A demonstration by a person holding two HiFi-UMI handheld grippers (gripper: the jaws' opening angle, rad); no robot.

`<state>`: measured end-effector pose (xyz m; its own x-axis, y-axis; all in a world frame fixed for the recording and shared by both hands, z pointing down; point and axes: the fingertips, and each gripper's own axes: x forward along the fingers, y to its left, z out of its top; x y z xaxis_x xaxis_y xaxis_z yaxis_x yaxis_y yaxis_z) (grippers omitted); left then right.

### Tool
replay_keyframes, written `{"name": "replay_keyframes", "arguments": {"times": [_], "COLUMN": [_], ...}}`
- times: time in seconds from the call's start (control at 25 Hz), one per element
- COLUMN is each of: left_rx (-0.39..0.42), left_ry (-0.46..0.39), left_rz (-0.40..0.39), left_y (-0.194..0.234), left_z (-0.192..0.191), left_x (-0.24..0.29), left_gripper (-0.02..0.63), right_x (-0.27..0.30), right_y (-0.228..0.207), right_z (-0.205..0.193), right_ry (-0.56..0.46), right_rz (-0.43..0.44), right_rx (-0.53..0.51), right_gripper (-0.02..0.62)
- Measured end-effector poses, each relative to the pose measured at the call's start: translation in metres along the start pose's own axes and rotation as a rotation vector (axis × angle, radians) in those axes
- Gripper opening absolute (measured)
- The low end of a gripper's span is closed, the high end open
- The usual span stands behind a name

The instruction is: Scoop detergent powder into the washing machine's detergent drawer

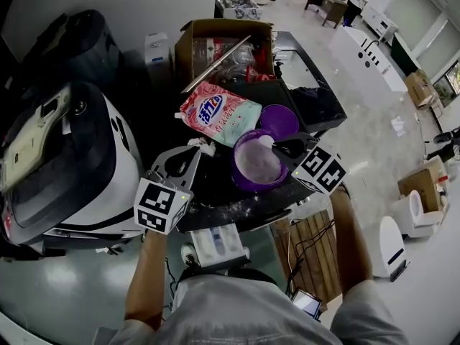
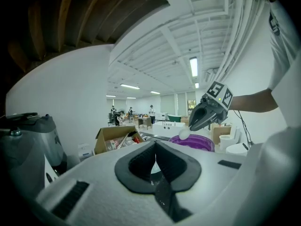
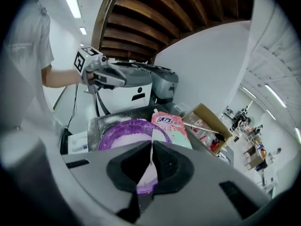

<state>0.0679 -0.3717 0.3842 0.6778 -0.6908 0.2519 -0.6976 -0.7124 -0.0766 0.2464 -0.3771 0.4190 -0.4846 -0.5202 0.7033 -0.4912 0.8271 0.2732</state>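
Counted, from the left: one white appliance (image 1: pixel 72 157), one left gripper (image 1: pixel 185 157) hovering beside it with jaws pressed together on nothing, one pink detergent pouch (image 1: pixel 219 113) lying flat, one open cardboard box (image 1: pixel 223 45) behind that, one purple bowl (image 1: pixel 248 185) holding white powder (image 1: pixel 257 162), one purple lid (image 1: pixel 279 121) just behind the bowl, and one right gripper (image 1: pixel 282 147) above the bowl with jaws clamped on the handle of one white scoop (image 2: pixel 184 133). Found the detergent drawer (image 1: pixel 215 244) standing open below the dark worktop (image 1: pixel 215 196), partly hidden under its edge. Made out blue Chinese characters on the pouch, too small to read.
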Motion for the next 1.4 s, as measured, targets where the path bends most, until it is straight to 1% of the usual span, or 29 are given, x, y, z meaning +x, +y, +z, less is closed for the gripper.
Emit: {"name": "replay_keyframes", "arguments": {"times": [0.2, 0.32, 0.4, 0.48, 0.6, 0.68, 0.88, 1.04, 1.24, 1.4], "left_rx": [-0.014, -0.023, -0.028, -0.033, -0.04, -0.047, -0.063, -0.081, -0.092, -0.094], "left_ry": [0.007, 0.005, 0.005, 0.002, 0.004, 0.007, 0.007, 0.003, 0.008, 0.004], "left_rz": [0.009, 0.012, 0.011, 0.005, -0.004, -0.014, -0.038, -0.057, -0.056, -0.054], "left_y": [0.013, 0.023, 0.028, 0.031, 0.033, 0.034, 0.035, 0.035, 0.041, 0.044], "left_z": [-0.005, -0.007, -0.008, -0.009, -0.014, -0.019, -0.024, -0.028, -0.033, -0.034], "left_x": [0.0, 0.0, 0.0, 0.001, 0.001, 0.001, 0.002, 0.002, 0.0, 0.0], "left_gripper": [0.009, 0.009, 0.009, 0.009, 0.009, 0.009, 0.009, 0.009, 0.009, 0.009], "right_x": [0.023, 0.032, 0.037, 0.041, 0.049, 0.053, 0.058, 0.06, 0.06, 0.062], "right_y": [-0.003, -0.002, 0.002, 0.004, 0.004, 0.003, 0.003, 0.001, 0.004, 0.01], "right_z": [-0.014, -0.02, -0.024, -0.028, -0.026, -0.028, -0.041, -0.049, -0.055, -0.059], "right_ry": [0.164, 0.237, 0.287, 0.326, 0.344, 0.374, 0.499, 0.562, 0.618, 0.652], "right_rz": [0.05, 0.085, 0.108, 0.119, 0.125, 0.118, 0.098, 0.098, 0.13, 0.174], "right_rx": [-0.145, -0.227, -0.262, -0.287, -0.292, -0.31, -0.428, -0.48, -0.521, -0.536], "right_gripper": [0.014, 0.014, 0.014, 0.014, 0.014, 0.014, 0.014, 0.014, 0.014, 0.014]}}
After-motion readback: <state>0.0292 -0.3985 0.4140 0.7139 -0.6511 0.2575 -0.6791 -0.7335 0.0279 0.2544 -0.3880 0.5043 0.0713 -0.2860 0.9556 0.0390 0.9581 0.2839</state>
